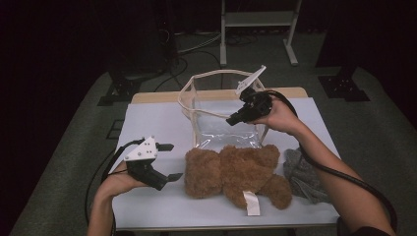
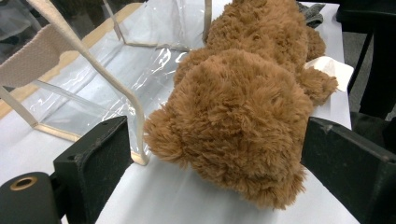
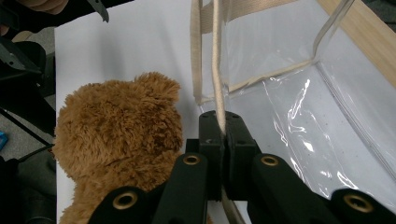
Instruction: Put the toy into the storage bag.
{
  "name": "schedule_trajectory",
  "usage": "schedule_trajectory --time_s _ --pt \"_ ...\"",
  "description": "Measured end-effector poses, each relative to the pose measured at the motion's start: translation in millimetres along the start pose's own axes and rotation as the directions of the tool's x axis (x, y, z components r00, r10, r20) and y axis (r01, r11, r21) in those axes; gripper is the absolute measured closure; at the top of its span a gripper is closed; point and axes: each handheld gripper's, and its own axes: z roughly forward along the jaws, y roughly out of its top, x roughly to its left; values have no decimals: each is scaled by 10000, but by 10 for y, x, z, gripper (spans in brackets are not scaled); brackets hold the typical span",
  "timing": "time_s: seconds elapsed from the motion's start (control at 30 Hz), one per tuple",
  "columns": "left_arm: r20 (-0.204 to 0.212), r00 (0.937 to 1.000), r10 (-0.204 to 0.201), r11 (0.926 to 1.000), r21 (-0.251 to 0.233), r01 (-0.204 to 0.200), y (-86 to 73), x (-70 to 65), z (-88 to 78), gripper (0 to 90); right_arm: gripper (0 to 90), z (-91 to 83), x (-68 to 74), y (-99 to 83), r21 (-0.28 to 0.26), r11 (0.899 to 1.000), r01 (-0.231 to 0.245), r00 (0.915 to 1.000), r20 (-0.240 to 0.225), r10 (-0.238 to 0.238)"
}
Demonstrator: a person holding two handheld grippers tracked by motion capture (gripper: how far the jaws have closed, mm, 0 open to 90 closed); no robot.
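A clear plastic tote bag with beige webbing trim and handles [image 1: 216, 110] stands open toward the far edge of the white-covered desk [image 1: 147, 123], roughly at its middle. In the right gripper view the right gripper [image 3: 223, 140] has its two black jaws pressed together on a beige webbing handle strap [image 3: 216, 60], which runs up from between the pads; in the high view this gripper sits raised over the bag's right-hand rim, with the person's right hand [image 1: 280, 114] around its body.

A brown plush teddy bear [image 1: 235, 173] lies flat along the near half of the desk, just in front of the bag and touching its near wall, head toward the left. A white fabric label [image 1: 252, 202] sticks out from the bear toward the near edge.

The left gripper [image 1: 169, 161] is held low over the left part of the desk, jaws spread wide and pointing at the bear's head. In the left gripper view the head lies between the two jaws, with a gap on the left side; whether the right jaw touches the fur I cannot tell.

A crumpled grey cloth [image 1: 301, 173] lies by the right edge of the desk, just beside the bear's legs.
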Motion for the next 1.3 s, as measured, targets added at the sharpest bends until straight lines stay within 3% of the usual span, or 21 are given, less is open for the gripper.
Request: schedule_trajectory --time_s 0.27,0.37,0.4,0.43,0.67,1.0,1.13,1.3 --pt "20 10000 35 10000 -15 -35 1 -1 -2 77 850 -2 -12 -27 -118 9999 -103 9999 103 104" --pt "9 10000 35 10000 -26 -35 -1 1 -2 77 713 -40 -22 -29 -458 9989 -129 9998 139 136" --pt "3 10000 31 10000 -8 -31 -2 1 -2 77 630 -90 -14 -23 -631 9980 -50 9996 278 68" --pt "3 10000 47 10000 0 -47 -3 2 -1 77 630 -90 -14 -23 -631 9980 -50 9996 278 68" --pt "43 10000 19 10000 71 -20 -13 4 14 77 396 -356 85 -14 -1263 9918 213 9994 307 -176" --pt "23 10000 31 9999 117 -31 -22 16 19 77 346 -479 286 -15 -1230 9892 802 9963 413 -757" --pt "39 10000 15 9999 114 -16 -23 7 20 77 362 -450 231 -31 -1034 9917 768 9941 841 -683" --pt "64 10000 -14 9999 102 14 -31 14 25 77 371 -412 186 -60 -1081 9913 748 9936 921 -650"
